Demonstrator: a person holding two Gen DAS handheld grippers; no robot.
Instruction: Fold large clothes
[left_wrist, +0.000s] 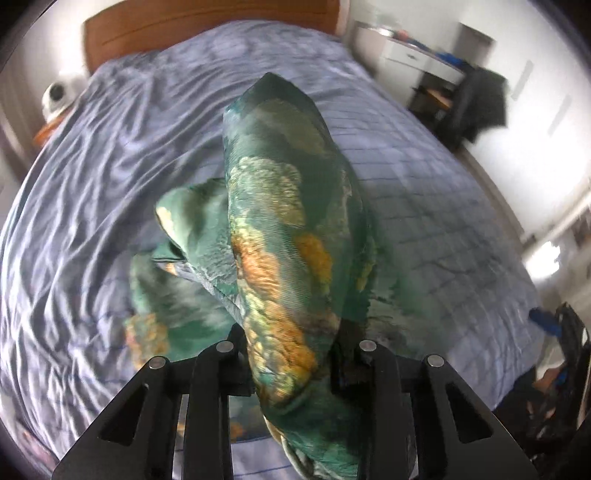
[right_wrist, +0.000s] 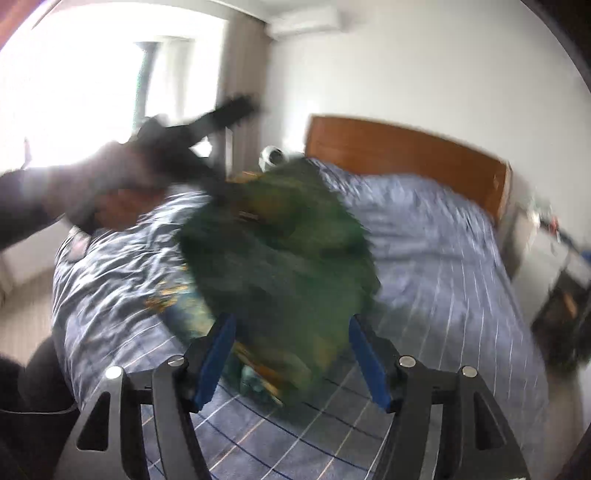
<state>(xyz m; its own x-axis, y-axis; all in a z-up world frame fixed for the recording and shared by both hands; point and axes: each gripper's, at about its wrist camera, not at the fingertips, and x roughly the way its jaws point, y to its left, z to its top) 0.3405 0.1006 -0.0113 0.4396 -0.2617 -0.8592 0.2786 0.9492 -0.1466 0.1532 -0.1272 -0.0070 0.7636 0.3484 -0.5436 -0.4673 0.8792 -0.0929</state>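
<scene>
A large green garment (left_wrist: 280, 229) with orange and gold patches hangs in a bunch above the bed. My left gripper (left_wrist: 295, 354) is shut on the green garment, which spills forward over its black fingers. In the right wrist view the same garment (right_wrist: 280, 258) is blurred and fills the space between the blue pads (right_wrist: 218, 354). My right gripper (right_wrist: 291, 354) stands wide, with cloth lying between the jaws, not pinched. The left gripper (right_wrist: 207, 125) shows there as a dark blur at upper left, holding the garment's top.
The bed has a blue-grey checked cover (left_wrist: 424, 177) and a wooden headboard (right_wrist: 399, 155). A white round device (left_wrist: 55, 96) sits on a bedside stand. A white desk (left_wrist: 417, 55) and a dark chair (left_wrist: 476, 103) stand by the far wall. Bags (left_wrist: 561, 369) lie at the right.
</scene>
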